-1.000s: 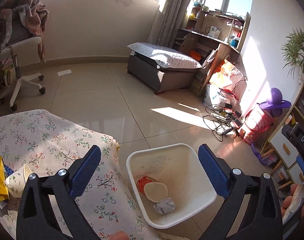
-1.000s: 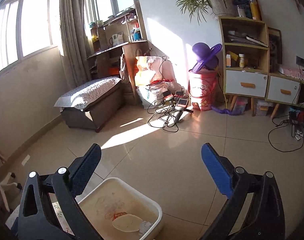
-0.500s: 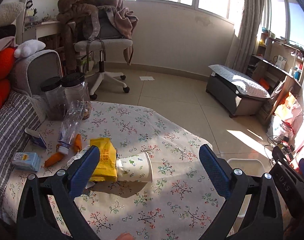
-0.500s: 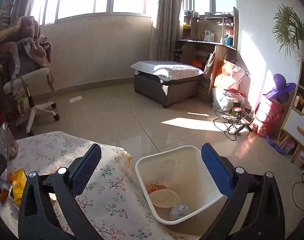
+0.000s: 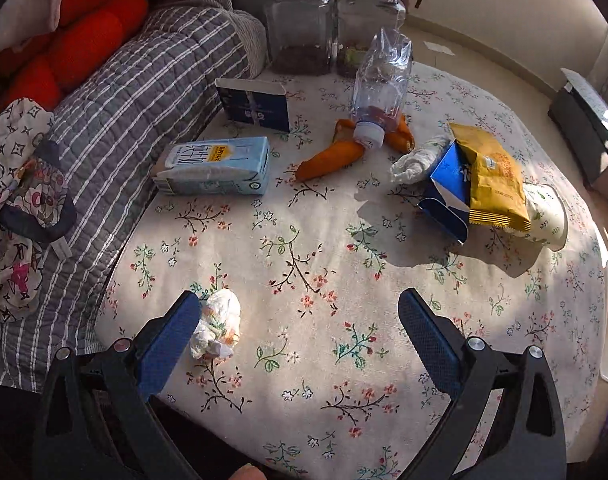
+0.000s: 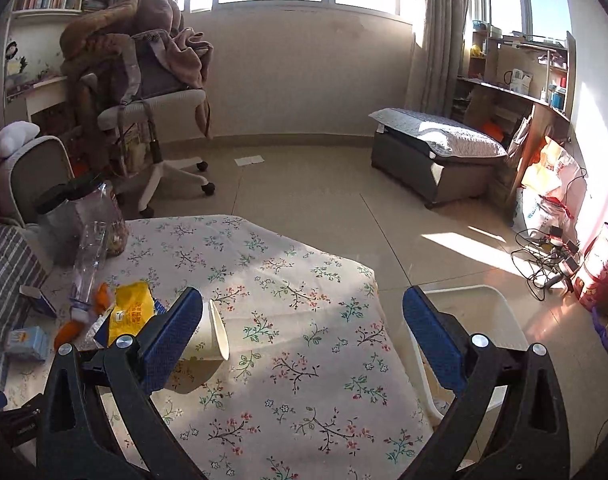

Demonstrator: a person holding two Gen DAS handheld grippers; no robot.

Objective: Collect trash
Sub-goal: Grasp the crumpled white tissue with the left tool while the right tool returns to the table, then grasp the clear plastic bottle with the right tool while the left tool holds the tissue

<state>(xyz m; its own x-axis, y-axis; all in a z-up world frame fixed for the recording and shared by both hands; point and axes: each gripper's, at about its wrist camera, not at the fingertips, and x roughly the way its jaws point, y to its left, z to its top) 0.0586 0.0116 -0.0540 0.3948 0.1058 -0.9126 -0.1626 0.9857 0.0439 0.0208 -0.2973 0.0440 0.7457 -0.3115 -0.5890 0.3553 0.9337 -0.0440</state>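
Bin [image 6: 480,300] interior hidden, perhaps by right gripper [image 6: 302,338].

I count two glass jars [image 5: 298,26], two tissue wads [image 5: 218,328], two cartons [image 5: 216,166], one plastic bottle [image 5: 380,88], one paper cup [image 5: 544,216], one yellow snack bag [image 5: 492,180].

The left gripper [image 5: 300,328] now hangs over the floral-clothed worktop [image 5: 344,280], no longer the white plastic bin [image 6: 500,308]; a crumpled white tissue [image 5: 218,328] touches its left jaw.

left gripper [image 5: 300,320] jaws wide apart, tilted downward, empty; right gripper [image 6: 302,316] likewise spread, holding nothing
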